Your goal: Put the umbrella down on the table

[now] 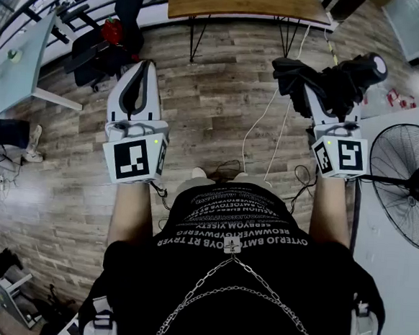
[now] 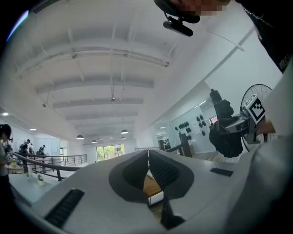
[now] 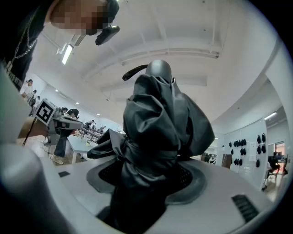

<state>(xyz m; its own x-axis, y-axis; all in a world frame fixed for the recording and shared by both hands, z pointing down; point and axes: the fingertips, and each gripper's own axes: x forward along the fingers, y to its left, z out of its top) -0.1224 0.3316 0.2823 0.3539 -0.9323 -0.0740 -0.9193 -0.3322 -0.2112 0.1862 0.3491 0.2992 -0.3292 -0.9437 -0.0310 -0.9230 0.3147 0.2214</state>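
Right hand-held gripper (image 1: 322, 92) is clamped on the folded black umbrella (image 1: 339, 79), up around 2 o'clock in the head view. It's held level over the wood floor (image 1: 221, 113), not resting on any desk, with its rounded handle end poking off toward 2 o'clock. In the right gripper view the bunched fabric (image 3: 155, 123) fills the gap between the jaws. Left hand-held gripper (image 1: 144, 65) sits at 10 o'clock, jaws together, nothing in them. Wooden desk (image 1: 244, 3) at 12, black fan (image 1: 410, 182) at 3 against the white desk (image 1: 395, 286).
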